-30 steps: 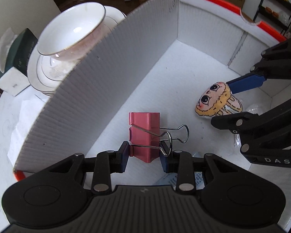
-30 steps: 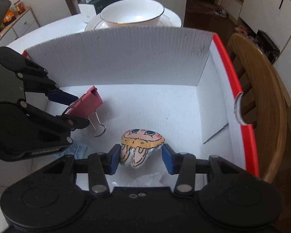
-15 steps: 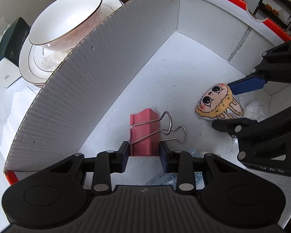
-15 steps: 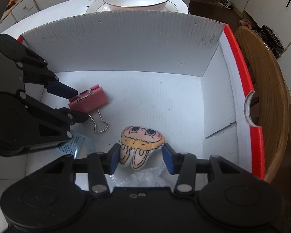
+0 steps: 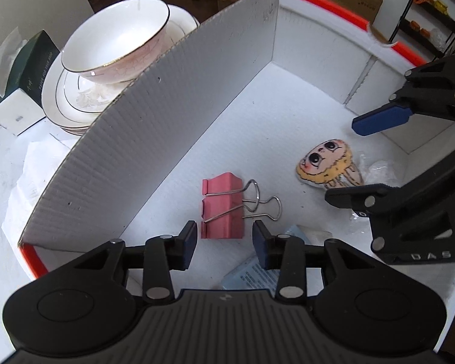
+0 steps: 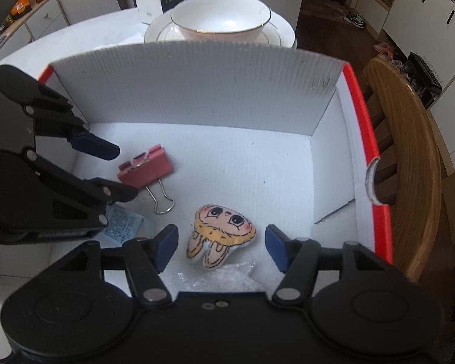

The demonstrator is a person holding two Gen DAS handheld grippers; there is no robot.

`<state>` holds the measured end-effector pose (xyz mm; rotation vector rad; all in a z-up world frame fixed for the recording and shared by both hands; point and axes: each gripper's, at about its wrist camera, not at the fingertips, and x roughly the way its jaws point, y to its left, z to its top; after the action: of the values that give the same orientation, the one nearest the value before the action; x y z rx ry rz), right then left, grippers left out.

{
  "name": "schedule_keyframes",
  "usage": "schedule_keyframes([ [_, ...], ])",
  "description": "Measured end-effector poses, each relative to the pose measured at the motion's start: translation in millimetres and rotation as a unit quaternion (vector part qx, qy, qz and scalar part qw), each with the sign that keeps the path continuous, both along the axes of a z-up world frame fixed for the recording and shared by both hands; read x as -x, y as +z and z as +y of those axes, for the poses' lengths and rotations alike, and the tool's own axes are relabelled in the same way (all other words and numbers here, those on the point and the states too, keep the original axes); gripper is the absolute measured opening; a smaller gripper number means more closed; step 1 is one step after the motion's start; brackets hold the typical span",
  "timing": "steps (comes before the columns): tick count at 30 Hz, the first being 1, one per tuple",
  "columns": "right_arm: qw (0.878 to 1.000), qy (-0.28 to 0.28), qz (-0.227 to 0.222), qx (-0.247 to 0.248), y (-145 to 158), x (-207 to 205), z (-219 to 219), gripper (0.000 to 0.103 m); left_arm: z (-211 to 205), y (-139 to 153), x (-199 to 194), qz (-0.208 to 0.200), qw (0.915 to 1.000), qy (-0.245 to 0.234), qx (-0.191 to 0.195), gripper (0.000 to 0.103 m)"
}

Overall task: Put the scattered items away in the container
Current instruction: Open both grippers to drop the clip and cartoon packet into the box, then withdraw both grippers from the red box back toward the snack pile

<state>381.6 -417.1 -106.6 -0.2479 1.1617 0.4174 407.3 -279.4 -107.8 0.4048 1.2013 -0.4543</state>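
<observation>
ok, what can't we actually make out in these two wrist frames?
- Blue printed packet: left wrist view, mostly hidden under the left gripper; print too small to read.
- Clear plastic wrap: right wrist view, lower part cut off by the right gripper body.
- Box near wall: hidden by the gripper bodies in both views.
- Table beyond the box: far wall blocks it.

The left gripper point(image 5: 224, 238) is showing a ribbed matte-black housing behind its fingers, silver rivets on angular black linkage arms, and blue pads point(image 5: 188, 236) at the tips; the right gripper point(image 6: 220, 244) is wearing the same, with pale lettering on its side
</observation>
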Motion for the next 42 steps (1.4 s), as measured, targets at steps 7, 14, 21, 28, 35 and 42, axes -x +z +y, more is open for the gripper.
schedule_keyframes([
  [7,1.000,0.008,-0.019,-0.014,25,15,4,0.063,11,21,19,-0.026,0.9989,0.003,0.039,0.038],
  [14,0.999,0.016,-0.037,-0.027,51,35,6,0.063,18,38,32,-0.054,0.9965,0.001,0.064,0.038],
  [21,0.997,0.019,-0.059,-0.050,73,59,4,0.067,35,63,56,-0.085,0.9919,0.016,0.093,0.038],
  [28,0.993,0.012,-0.092,-0.068,88,81,7,0.075,54,81,85,-0.120,0.9856,0.027,0.116,0.038],
  [35,0.988,0.008,-0.131,-0.086,101,103,17,0.085,80,94,114,-0.153,0.9777,0.048,0.136,0.048],
  [42,0.981,0.020,-0.172,-0.091,111,131,42,0.090,108,100,143,-0.178,0.9702,0.066,0.151,0.055],
])
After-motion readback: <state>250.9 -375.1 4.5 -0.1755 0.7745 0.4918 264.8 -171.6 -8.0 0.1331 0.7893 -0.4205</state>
